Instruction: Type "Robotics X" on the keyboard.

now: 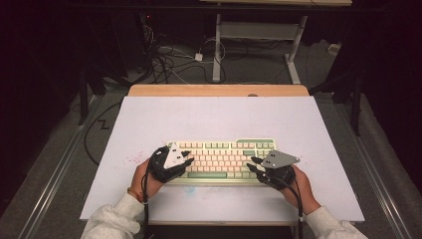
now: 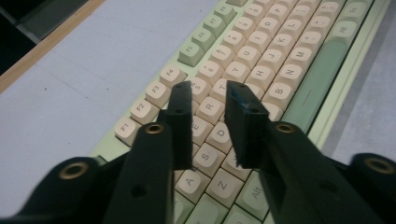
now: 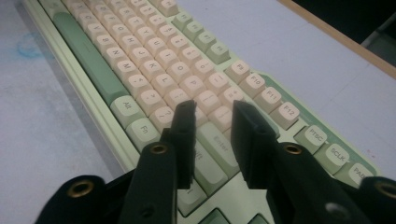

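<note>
A pale green keyboard (image 1: 221, 159) with cream keys and a green space bar lies on the white table top (image 1: 219, 117), near the front edge. My left gripper (image 1: 189, 157) hovers over the keyboard's left end, jaws apart, with nothing between them. In the left gripper view the gripper (image 2: 208, 88) points at the letter rows of the keyboard (image 2: 280, 46). My right gripper (image 1: 252, 164) hangs over the right end, also open and empty. Seen in the right gripper view, that gripper (image 3: 212, 106) sits above the Enter key area of the keyboard (image 3: 140, 51).
A wooden strip (image 1: 219, 90) runs along the table's far edge. Behind it, cables (image 1: 169, 59) lie on the floor by a white desk frame (image 1: 217, 50). Faint pink and blue smudges mark the table top near the keyboard. Bare surface lies behind and beside the keyboard.
</note>
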A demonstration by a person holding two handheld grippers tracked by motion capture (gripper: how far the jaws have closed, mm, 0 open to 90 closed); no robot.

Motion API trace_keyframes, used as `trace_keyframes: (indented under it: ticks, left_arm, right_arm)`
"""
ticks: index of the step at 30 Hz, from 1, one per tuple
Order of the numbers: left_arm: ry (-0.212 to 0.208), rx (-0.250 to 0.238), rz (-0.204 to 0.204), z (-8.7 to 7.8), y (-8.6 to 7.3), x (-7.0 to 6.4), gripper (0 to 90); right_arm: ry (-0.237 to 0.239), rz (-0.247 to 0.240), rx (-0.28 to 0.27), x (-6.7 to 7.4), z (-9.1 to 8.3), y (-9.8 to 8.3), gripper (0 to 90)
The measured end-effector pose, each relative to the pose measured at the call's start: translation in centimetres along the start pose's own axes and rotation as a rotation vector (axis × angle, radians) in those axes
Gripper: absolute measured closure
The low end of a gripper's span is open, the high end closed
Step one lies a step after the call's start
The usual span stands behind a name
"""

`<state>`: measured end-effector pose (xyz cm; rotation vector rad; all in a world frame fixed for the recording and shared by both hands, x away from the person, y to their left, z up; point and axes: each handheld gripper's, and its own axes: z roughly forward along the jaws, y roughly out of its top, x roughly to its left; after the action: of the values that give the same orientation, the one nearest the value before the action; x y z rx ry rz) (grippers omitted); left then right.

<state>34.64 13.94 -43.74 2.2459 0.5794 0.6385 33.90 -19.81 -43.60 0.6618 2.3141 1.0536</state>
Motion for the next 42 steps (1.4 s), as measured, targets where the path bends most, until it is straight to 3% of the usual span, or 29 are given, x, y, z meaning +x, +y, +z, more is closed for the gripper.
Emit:
trace_keyframes:
  ticks: [7,8,9,18,27,42]
  left_arm:
    - [0.002,-0.014,0.001,0.0,0.0,0.0,45.1]
    - [0.017,-0.021,-0.007,0.0,0.0,0.0,42.2]
    - [0.023,-0.023,-0.009,0.0,0.0,-0.1,35.1]
    - [0.021,-0.047,-0.007,0.4,0.0,-0.7,16.7]
    - [0.033,-0.053,0.006,0.6,0.2,-1.0,16.7]
    - [0.069,-0.084,0.042,0.3,0.7,-1.5,16.7]
  right_arm:
    - [-0.016,0.001,-0.014,0.0,0.0,0.1,45.8]
    - [-0.019,0.003,-0.015,0.1,0.0,0.1,42.3]
    - [-0.019,0.004,-0.017,0.1,0.0,0.1,39.0]
    - [-0.026,-0.015,-0.033,0.7,0.4,0.1,21.7]
    - [-0.049,0.007,-0.052,0.6,0.3,0.2,16.5]
    - [-0.086,-0.019,-0.046,0.7,-0.2,0.5,16.3]
